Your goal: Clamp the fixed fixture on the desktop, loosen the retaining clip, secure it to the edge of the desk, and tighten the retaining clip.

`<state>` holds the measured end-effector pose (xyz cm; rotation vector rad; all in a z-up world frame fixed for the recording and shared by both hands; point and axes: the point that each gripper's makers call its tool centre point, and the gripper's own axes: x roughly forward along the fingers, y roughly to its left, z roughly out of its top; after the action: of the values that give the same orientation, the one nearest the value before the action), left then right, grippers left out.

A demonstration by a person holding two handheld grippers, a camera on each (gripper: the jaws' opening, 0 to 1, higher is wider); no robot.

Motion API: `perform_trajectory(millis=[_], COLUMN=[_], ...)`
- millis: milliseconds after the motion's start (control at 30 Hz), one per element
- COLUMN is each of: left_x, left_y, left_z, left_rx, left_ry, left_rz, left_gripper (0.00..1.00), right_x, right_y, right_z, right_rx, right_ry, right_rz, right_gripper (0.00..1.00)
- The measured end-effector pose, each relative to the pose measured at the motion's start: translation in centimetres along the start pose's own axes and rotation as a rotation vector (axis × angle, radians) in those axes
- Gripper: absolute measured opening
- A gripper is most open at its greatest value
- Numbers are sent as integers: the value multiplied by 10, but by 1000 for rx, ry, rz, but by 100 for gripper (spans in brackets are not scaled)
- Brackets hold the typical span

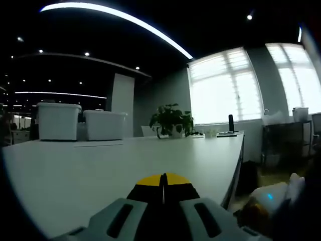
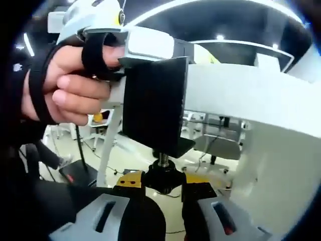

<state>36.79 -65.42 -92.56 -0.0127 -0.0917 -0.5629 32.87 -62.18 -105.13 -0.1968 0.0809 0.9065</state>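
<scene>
Fingers on our right gripper (image 2: 163, 187) sit narrow around the black screw knob (image 2: 163, 176) under the black clamp fixture (image 2: 153, 103); yellow tips press it from both sides, threaded stud visible just above the knob. In the right gripper view the fixture is hooked over the edge of the white worktop (image 2: 251, 95), with its lower lip below the slab. Beside the fixture, a hand (image 2: 70, 85) in a black strap holds the left gripper's white body (image 2: 145, 45) on top of the edge.

Left gripper view: our left gripper (image 1: 163, 182) has its yellow-and-black tips together, nothing visible between them, low over the worktop (image 1: 100, 165) near its edge. Further out on the worktop: two white storage bins (image 1: 80, 120), a potted plant (image 1: 171, 120), a dark upright object (image 1: 230, 123) near the windows (image 1: 225, 85). Curved ceiling light strip (image 1: 120, 20) overhead. A white device with a blue light (image 1: 271, 197) lies low at right.

No readable brands, labels or writing in either view.
</scene>
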Motion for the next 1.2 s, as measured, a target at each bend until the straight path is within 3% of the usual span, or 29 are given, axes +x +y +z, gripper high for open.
perform_trajectory(millis=[133, 400, 733, 1200], left_x=[0, 0, 0, 0], left_y=[1, 2, -1, -1], left_z=[1, 1, 2, 1], left_rx=[-2, -5, -9, -7], left_ry=[1, 2, 3, 2], left_rz=[0, 1, -6, -4], left_gripper=[1, 1, 1, 1], right_x=[0, 0, -1, -2], right_y=[5, 8, 10, 13], right_z=[1, 2, 3, 1], right_rx=[-7, -3, 39, 32], right_ry=[-19, -40, -80, -91], right_rz=[143, 223, 290, 323], right_gripper=[25, 25, 25, 26])
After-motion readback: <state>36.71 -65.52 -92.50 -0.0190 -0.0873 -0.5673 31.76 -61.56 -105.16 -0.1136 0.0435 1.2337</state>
